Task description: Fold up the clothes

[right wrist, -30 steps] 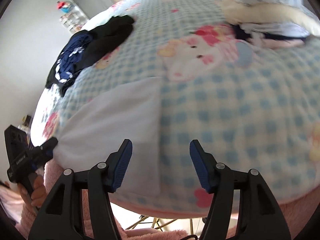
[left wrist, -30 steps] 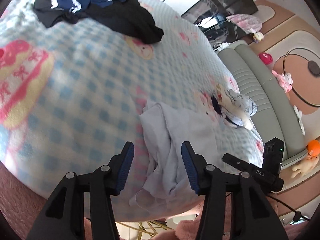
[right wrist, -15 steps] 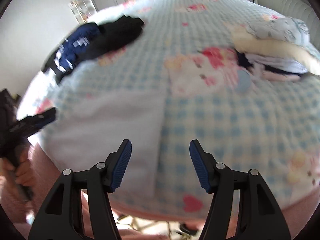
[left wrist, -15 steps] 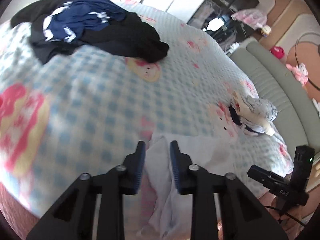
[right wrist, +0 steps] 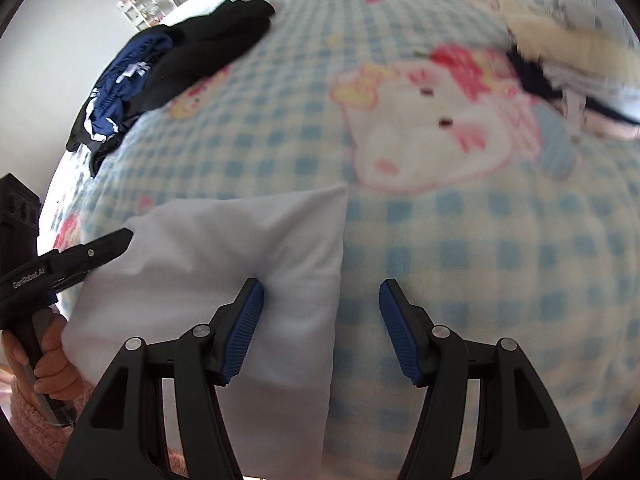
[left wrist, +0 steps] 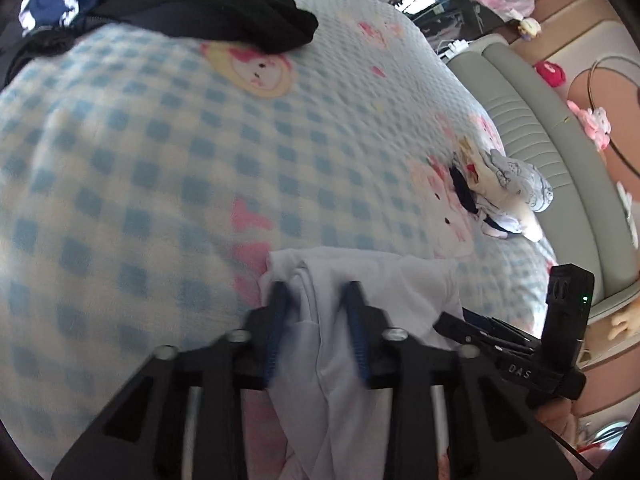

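Observation:
A white garment (left wrist: 384, 280) lies at the near edge of the checked blue blanket (left wrist: 160, 160). My left gripper (left wrist: 316, 292) is closing on a bunched fold at the garment's left end, and the cloth fills the gap between its blue pads. From the right wrist view the garment (right wrist: 240, 248) is a flat, smooth panel, with the left gripper (right wrist: 120, 240) at its left side. My right gripper (right wrist: 320, 292) stands open over the garment's right edge, one pad above the cloth and one above the blanket (right wrist: 480, 260). Its black body (left wrist: 452, 322) shows at the garment's right end.
A heap of dark and navy clothes (left wrist: 208, 4) lies at the far side of the bed. A small stack of folded pale clothes (left wrist: 504, 188) sits to the right, beside a grey-green padded bench (left wrist: 532, 120). A hand (right wrist: 48, 356) holds the left gripper's handle.
The left jaws came together from wide open onto the garment's bunched fold. The right gripper sank closer to the garment's right edge and kept its jaws open.

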Available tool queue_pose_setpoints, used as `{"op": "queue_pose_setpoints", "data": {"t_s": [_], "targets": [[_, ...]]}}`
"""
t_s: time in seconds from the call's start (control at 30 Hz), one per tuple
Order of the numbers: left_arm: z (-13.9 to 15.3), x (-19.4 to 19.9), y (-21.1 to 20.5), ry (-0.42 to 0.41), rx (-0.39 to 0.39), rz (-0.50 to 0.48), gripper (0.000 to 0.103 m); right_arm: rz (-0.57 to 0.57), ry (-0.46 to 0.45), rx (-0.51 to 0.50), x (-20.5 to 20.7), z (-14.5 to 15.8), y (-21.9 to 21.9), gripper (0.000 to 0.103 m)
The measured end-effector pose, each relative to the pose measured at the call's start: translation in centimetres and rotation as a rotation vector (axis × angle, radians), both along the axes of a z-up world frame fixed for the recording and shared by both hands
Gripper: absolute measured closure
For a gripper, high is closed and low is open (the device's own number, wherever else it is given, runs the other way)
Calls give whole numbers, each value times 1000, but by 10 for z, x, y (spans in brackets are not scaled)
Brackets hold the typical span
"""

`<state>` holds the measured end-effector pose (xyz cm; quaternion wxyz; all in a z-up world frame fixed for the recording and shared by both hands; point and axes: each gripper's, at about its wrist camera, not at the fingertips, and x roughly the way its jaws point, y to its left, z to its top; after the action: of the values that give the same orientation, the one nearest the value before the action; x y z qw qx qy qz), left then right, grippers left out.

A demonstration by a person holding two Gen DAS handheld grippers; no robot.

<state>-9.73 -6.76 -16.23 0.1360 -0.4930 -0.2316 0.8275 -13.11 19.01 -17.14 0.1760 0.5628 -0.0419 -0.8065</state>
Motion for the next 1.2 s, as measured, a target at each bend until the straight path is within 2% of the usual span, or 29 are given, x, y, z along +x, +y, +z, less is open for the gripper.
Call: {"op": "queue_pose_setpoints", "data": {"t_s": [0.13,0.2,0.3,0.33,0.4,0.5,0.57,0.7,0.8,0.87,0.9,0.97,1.0,1.03,1.07,1.13,1.2], "targets": [[21,4,-5,63,-69,50,94,2,11,-5,3,-1,1,39],[21,4,-15,51,-102,81,100,-13,10,-19,4,-1,4,38],[19,2,-31,30,-153,126,100,-68,28,4,12,6,10,38],[24,6,-35,46,-109,117,100,-83,41,11,15,11,13,38],[45,23,-29,139,-46,64,98,-85,60,1,21,23,16,38],[58,42,-3,186,-51,-30,91,-58,76,-16,29,35,17,35],[51,50,13,172,-71,-86,87,-28,82,-26,35,40,16,35],[21,57,17,61,-229,-39,86,20,23,-23,50,21,2,35],[12,64,-8,14,-159,27,83,10,0,-13,60,8,5,35],[16,71,-18,29,-98,45,83,-12,-7,-14,63,6,14,35],[19,76,-23,49,-44,50,82,-23,-2,-7,64,8,18,35],[23,85,-27,72,86,46,71,-20,30,-17,67,16,22,35],[23,87,-25,75,96,44,64,-3,39,-46,69,20,22,35],[23,88,-22,77,96,43,64,13,42,-79,70,22,20,35],[21,88,-16,65,44,36,64,21,43,-94,70,23,19,34],[14,87,-7,33,-56,27,64,29,27,-60,69,17,11,34],[9,89,-9,9,-54,36,60,37,8,-18,69,9,3,34]]}}
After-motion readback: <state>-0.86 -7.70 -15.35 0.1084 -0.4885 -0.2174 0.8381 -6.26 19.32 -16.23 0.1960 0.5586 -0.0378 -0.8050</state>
